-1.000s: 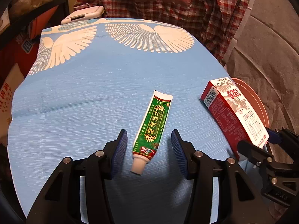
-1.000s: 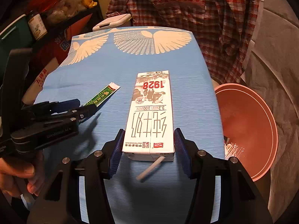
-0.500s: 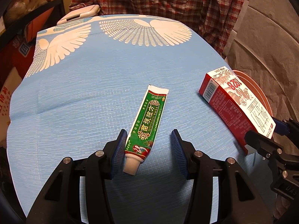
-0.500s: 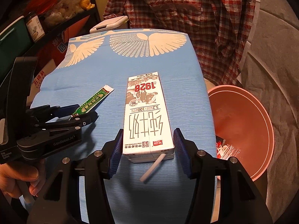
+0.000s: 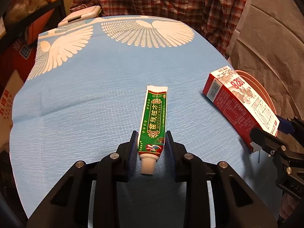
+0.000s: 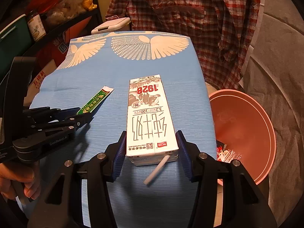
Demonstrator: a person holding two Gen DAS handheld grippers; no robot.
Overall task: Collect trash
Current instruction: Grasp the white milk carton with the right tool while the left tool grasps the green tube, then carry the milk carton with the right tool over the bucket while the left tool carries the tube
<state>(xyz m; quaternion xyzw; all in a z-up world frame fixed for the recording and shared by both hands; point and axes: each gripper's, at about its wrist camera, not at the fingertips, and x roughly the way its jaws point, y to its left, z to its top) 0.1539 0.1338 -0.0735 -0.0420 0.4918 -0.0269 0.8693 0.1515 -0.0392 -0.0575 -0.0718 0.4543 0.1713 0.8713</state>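
Note:
A green ointment tube [image 5: 153, 117] lies on the blue tablecloth [image 5: 85, 95], cap end toward me. My left gripper [image 5: 151, 133] straddles its cap end. The jaws are closing, and the blue pads [image 5: 134, 152] touch both edges of the tube. A red-and-white milk carton [image 6: 150, 117] with a white straw [image 6: 155, 169] lies flat near the table's right edge. My right gripper [image 6: 152, 133] is shut on its near end, pads against both sides. The left wrist view shows the carton [image 5: 233, 102] and the right gripper [image 5: 273, 131] at the right. The right wrist view shows the tube [image 6: 96, 100] and the left gripper [image 6: 83, 114] at the left.
A pink basin [image 6: 266, 129] with a few wrappers in it sits below the table's right edge. A person in a red plaid shirt [image 6: 190, 19] stands at the far end. Dark shelves [image 6: 38, 28] with jars and bags line the left. A white flat case [image 5: 79, 16] lies at the far edge.
The left gripper's jaws have narrowed from wide apart to touching the tube's edges. The right gripper stays closed on the carton, in place.

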